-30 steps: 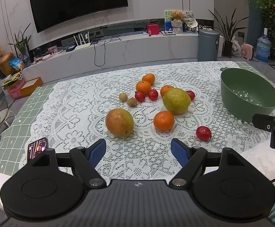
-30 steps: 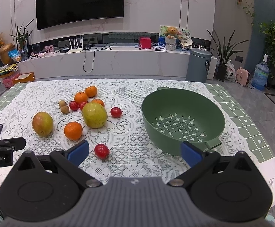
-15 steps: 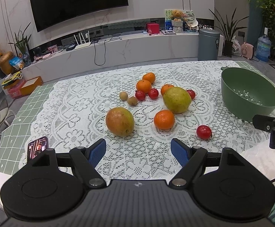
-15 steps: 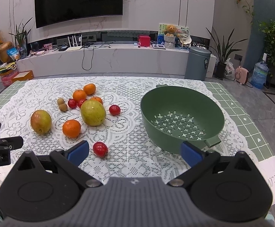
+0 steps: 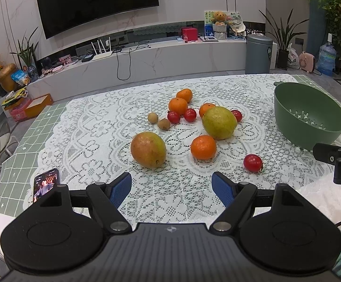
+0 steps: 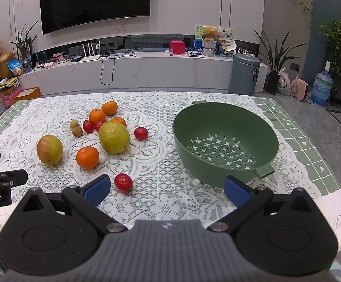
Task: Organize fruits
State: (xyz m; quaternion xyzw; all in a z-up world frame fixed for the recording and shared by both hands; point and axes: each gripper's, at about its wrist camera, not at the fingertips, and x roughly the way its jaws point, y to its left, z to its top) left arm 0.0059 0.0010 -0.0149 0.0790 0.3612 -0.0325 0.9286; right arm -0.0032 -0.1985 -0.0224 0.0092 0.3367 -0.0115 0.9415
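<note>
Fruit lies loose on the lace tablecloth: a red-green mango [image 5: 148,150] [image 6: 49,150], a green mango [image 5: 219,123] [image 6: 114,137], several oranges, the nearest orange [image 5: 203,147] [image 6: 87,157], several small red tomatoes, the nearest tomato [image 5: 253,162] [image 6: 123,182], and two small brown fruits [image 5: 152,117]. An empty green colander bowl [image 5: 308,115] [image 6: 224,138] stands to the right. My left gripper [image 5: 171,189] is open and empty, just short of the red-green mango. My right gripper [image 6: 167,188] is open and empty, between the nearest tomato and the bowl.
A phone [image 5: 46,183] lies on the table at the front left. A white paper sheet [image 6: 339,221] lies at the front right edge. A TV console, bin [image 5: 258,54] and plants stand beyond the table's far edge.
Both grippers have drifted slightly; the right wrist view shows the fruit and bowl a little higher and closer. Jaws stay open.
</note>
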